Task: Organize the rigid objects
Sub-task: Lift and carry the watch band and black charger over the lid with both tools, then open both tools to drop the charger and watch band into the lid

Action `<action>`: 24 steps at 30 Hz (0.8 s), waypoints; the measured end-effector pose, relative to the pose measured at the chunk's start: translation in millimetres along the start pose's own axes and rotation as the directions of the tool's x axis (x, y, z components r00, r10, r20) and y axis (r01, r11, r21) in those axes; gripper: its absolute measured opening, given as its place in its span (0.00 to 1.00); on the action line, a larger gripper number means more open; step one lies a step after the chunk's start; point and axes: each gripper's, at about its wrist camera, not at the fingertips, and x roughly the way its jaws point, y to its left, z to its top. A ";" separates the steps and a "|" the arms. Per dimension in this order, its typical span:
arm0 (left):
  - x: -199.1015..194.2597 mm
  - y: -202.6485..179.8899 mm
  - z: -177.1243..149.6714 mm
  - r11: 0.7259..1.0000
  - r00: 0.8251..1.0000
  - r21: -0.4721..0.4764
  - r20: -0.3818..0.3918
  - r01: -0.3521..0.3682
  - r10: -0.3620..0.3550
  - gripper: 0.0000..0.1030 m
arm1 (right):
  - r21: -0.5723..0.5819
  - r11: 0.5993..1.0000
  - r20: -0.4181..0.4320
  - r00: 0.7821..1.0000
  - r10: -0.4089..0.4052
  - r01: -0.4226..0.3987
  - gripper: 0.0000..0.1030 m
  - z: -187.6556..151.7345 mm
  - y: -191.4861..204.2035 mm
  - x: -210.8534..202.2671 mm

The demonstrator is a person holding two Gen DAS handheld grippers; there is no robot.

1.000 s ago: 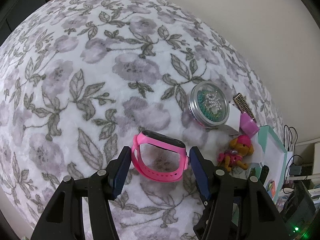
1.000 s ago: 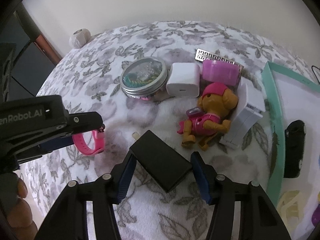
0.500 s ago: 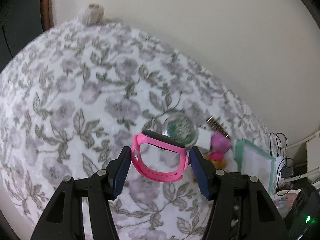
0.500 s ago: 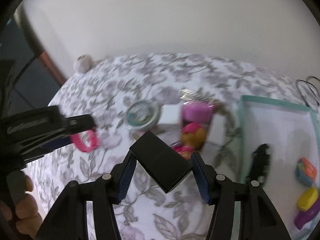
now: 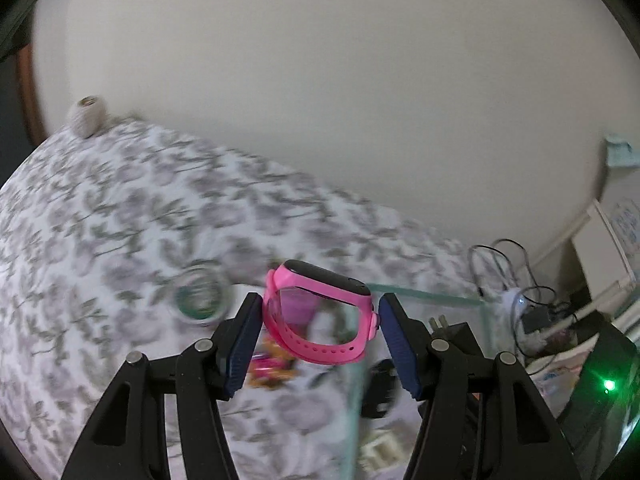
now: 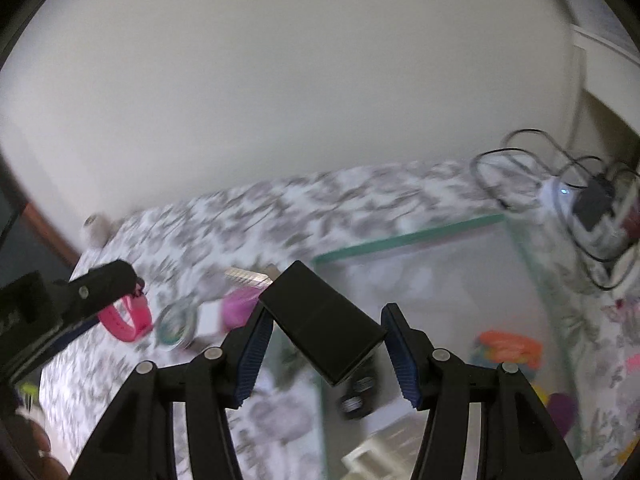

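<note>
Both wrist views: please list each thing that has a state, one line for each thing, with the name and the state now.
Left claw: shut on the pink watch.
Pink watch: held above the floral cloth, strap closed in a loop.
Right claw: shut on the black box.
Black box: held in the air, tilted, closed.
Round tin: lying on the floral cloth, lid on.
Green-rimmed tray: lying flat, some small items inside.

Open air surrounds my two loaded grippers above the floral bedspread [image 5: 100,248]. Ahead, the tray's green rim [image 6: 408,236] bounds a mostly bare white floor; I see a black object [image 6: 358,400] inside its near-left part and coloured toys [image 6: 508,346] to the right. Cables [image 6: 520,168] crowd the far corner. The round tin [image 5: 200,298] sits left of my path.
</note>
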 end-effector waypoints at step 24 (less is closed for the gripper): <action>85.9 -73.0 -66.3 0.973 0.974 0.101 -0.118 0.207 -0.195 0.60 | 0.170 0.968 -0.001 0.983 -0.185 0.182 0.58 -10.6 -124.7 18.0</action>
